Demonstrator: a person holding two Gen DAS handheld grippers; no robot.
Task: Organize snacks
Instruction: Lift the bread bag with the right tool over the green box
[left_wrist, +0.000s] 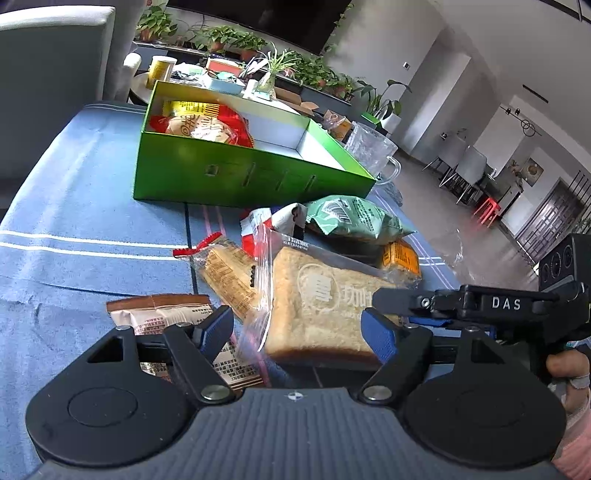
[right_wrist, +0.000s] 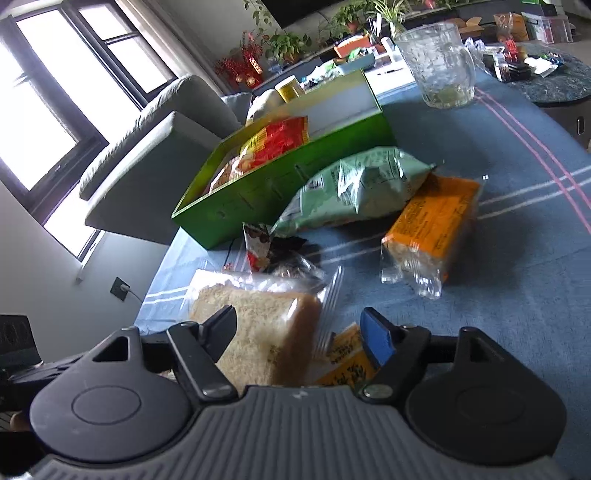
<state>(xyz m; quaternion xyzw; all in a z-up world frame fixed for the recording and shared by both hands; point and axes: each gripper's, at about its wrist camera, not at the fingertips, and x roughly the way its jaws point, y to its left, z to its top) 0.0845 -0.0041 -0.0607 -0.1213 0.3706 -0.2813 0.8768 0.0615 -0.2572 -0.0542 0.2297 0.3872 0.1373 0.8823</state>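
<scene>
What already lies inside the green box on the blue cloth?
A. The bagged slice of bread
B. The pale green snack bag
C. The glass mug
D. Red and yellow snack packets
D: red and yellow snack packets sit at one end of the green box, while the other three lie or stand outside it.

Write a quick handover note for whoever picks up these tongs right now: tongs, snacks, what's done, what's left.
Left tongs: open, straddling the bagged bread slice, pads not pressing.
Right tongs: open, the same bread slice between them, not clamped.
Green box on the blue cloth: red and yellow packets already inside, the rest bare.
Still loose in front of the box: bread slice, pale green bag, orange-label packet, brown-edged packet, clear cracker pack.
Left: move these into the box.
</scene>
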